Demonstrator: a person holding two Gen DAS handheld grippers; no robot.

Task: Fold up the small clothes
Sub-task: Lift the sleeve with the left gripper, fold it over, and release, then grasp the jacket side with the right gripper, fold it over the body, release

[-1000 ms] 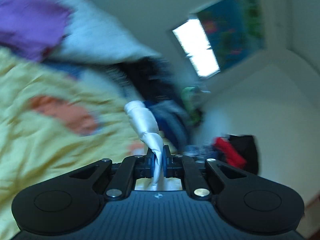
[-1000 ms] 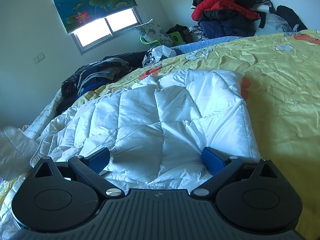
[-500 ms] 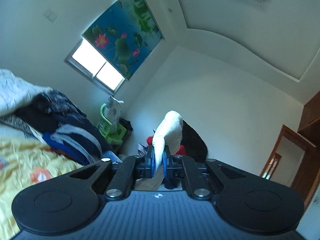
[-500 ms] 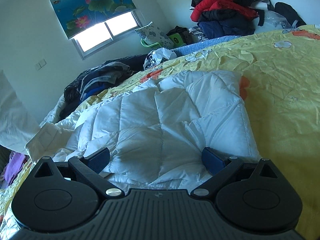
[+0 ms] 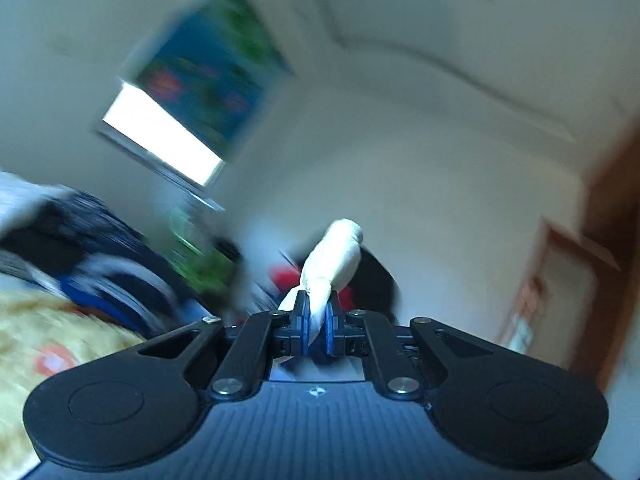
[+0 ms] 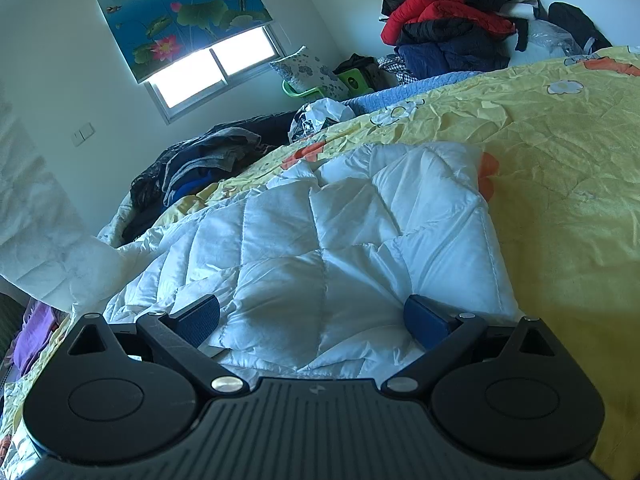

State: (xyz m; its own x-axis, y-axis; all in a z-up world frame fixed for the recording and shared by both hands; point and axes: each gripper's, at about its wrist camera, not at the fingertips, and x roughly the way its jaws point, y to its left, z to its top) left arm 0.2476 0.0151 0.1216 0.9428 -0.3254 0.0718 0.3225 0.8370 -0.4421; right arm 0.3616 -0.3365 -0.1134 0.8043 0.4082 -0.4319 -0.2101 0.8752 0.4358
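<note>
Two grippers share the work on one garment, each with a different job. The left gripper [image 5: 317, 322] is clenched on a bunched fold of the white quilted padded jacket [image 6: 340, 240], a twist of white cloth poking up between its blue pads [image 5: 305, 320]. Its camera looks at the wall and the window with the blue lotus-print blind [image 5: 192, 92], so it seems raised high, probably to lift that part clear and carry it over. The left view is blurred, so nothing finer can be read there.

The right gripper [image 6: 314, 318] is released, its jaws spread wide over the near hem of the jacket, low and close to the cloth; whether the fingers touch it I cannot tell. It looks placed to pin or take the bottom edge while the other side is lifted.

The jacket lies spread on the yellow flower-print bedsheet [image 6: 560, 168], with one white section rising at the left edge of the right view. I judge the fold to be at an early stage.
</note>
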